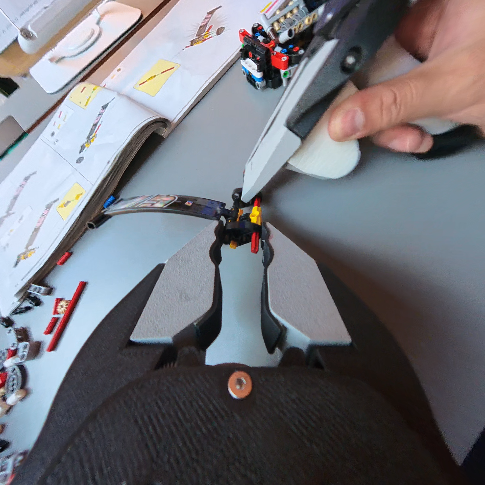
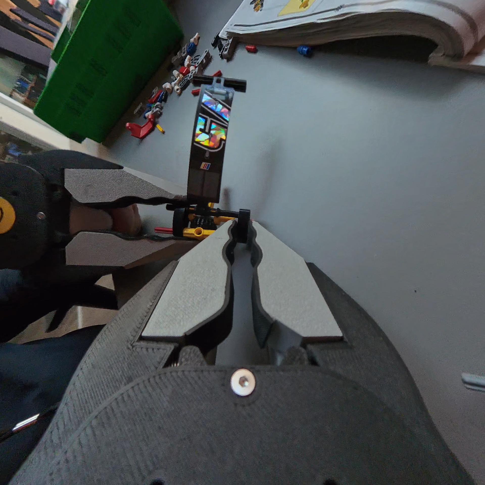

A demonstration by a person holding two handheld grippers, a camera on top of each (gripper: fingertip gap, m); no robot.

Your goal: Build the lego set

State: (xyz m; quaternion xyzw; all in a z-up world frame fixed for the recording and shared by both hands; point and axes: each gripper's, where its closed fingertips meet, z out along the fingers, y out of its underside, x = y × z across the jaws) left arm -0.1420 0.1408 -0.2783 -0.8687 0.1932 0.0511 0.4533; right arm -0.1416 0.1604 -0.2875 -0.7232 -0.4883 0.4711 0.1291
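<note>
Brick assembly (image 1: 240, 231) between left jaws — black end piece (image 2: 243, 225) seemingly in right.

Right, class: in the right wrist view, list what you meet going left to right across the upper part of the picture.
Green bin → scatter of loose small bricks → black panel with a shiny sticker → small blue piece → curled edge of the open instruction booklet.

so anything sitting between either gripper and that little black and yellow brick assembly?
Nothing visible. The left gripper already clamps the black and yellow assembly between its pads. The right gripper pinches the small black end piece on its axle. Loose bricks lie apart.
</note>
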